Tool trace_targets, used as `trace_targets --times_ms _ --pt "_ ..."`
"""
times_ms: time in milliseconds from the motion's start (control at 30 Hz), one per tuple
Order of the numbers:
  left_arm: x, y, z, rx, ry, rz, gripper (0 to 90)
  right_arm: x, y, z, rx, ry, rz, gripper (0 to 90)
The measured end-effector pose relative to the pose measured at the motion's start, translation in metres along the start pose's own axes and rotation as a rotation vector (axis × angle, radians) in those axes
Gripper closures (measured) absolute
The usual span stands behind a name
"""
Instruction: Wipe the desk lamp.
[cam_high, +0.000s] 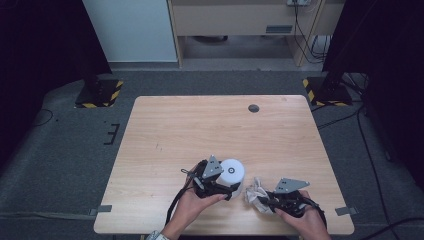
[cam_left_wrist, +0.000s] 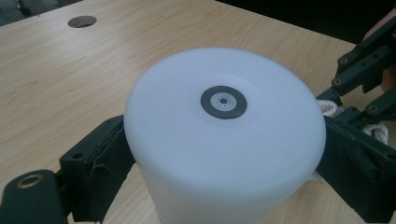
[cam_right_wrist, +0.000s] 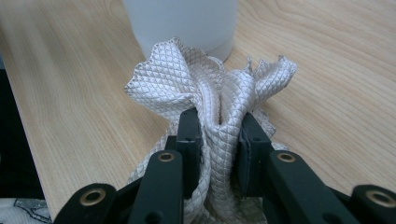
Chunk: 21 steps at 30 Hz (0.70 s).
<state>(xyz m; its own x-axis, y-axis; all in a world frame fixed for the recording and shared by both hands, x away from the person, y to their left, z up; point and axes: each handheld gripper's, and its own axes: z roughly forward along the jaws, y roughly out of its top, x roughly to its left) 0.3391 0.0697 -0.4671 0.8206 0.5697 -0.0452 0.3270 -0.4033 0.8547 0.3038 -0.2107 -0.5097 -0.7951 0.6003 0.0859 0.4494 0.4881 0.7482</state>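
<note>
A white cylinder (cam_high: 232, 172) with a small dark ring in the middle of its flat top (cam_left_wrist: 223, 101) stands upright on the wooden table (cam_high: 200, 125) near the front edge. My left gripper (cam_high: 230, 184) reaches around it, one black pad (cam_left_wrist: 100, 161) pressed on each side, shut on it. Just right of the cylinder lies a crumpled white quilted cloth (cam_high: 255, 195). My right gripper (cam_right_wrist: 219, 135) is shut on a bunched fold of the cloth (cam_right_wrist: 210, 88), which fans out above the jaws. The cylinder's base (cam_right_wrist: 182, 18) stands right behind the cloth.
A round dark grommet hole (cam_high: 253, 108) sits near the table's far edge. Black-and-yellow stand feet (cam_high: 99, 93) rest on the grey floor beyond both far corners. The table's front edge (cam_high: 220, 232) runs just below both hands.
</note>
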Motion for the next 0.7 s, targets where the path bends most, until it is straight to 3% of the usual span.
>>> trace_targets --times_ms 267,700 --pt "-0.007 -0.005 -0.011 0.014 -0.046 0.034 8.0 -0.003 0.014 -0.015 -0.077 0.006 0.012 74.8" --pt "-0.013 -0.012 -0.019 0.017 -0.051 0.05 8.2 0.003 0.091 -0.039 -0.168 0.029 -0.063 75.1"
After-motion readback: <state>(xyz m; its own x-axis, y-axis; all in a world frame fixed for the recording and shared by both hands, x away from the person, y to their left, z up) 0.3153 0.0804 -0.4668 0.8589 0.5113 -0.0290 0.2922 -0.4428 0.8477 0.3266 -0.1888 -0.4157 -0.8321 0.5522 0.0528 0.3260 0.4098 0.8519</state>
